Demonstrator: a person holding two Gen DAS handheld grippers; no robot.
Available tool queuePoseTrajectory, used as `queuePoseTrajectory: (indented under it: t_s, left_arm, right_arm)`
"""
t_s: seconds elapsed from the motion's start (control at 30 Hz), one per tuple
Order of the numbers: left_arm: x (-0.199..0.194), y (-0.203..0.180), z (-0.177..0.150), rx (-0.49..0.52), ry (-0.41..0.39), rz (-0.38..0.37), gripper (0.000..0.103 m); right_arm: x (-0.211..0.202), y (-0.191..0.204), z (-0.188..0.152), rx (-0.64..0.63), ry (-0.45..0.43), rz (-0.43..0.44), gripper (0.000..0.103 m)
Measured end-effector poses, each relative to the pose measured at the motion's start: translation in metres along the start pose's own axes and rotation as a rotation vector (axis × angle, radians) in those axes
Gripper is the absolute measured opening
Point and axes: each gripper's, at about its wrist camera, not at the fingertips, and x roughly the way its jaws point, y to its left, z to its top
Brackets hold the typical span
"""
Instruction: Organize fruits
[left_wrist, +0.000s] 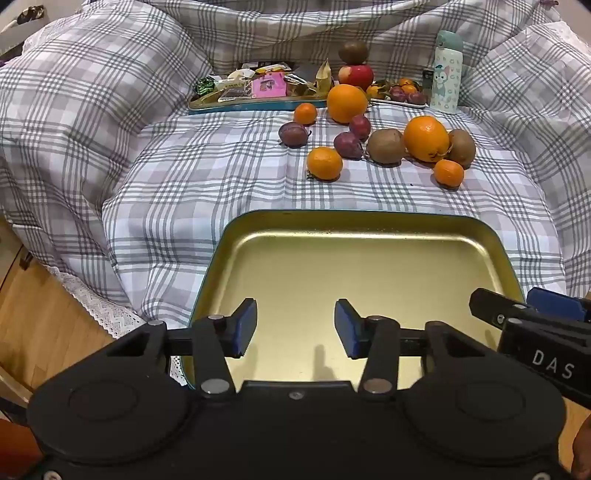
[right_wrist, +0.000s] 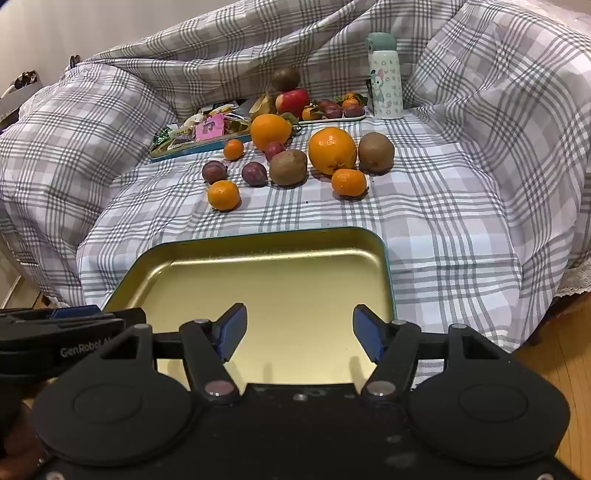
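Note:
An empty gold tray with a blue rim (left_wrist: 354, 218) (right_wrist: 258, 236) lies on the checked cloth near me. Beyond it lie loose fruits: two big oranges (left_wrist: 426, 138) (right_wrist: 332, 149), small tangerines (left_wrist: 324, 163) (right_wrist: 223, 194), kiwis (left_wrist: 386, 146) (right_wrist: 288, 167) and dark plums (left_wrist: 293, 134) (right_wrist: 254, 173). My left gripper (left_wrist: 295, 328) is open and empty over the tray's near edge. My right gripper (right_wrist: 299, 332) is open and empty over the tray's near right part. Each gripper shows at the edge of the other's view.
At the back stand a blue tray of snack packets (left_wrist: 255, 92) (right_wrist: 195, 136), a red apple (left_wrist: 356, 75) with a kiwi on top, a white plate of small fruits (left_wrist: 402, 94) (right_wrist: 332, 110), and a patterned bottle (left_wrist: 447, 72) (right_wrist: 386, 75). Bunched bedding rises around; wooden floor lies below.

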Motion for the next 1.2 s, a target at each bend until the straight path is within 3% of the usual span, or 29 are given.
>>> queuePoseTrajectory:
  t_s: [1.2]
  left_arm:
    - [0.0026, -0.0037, 0.0016, 0.027, 0.03, 0.011, 0.054]
  right_arm:
    - [0.0025, 0.0017, 0.0009, -0.012, 0.017, -0.008, 0.067]
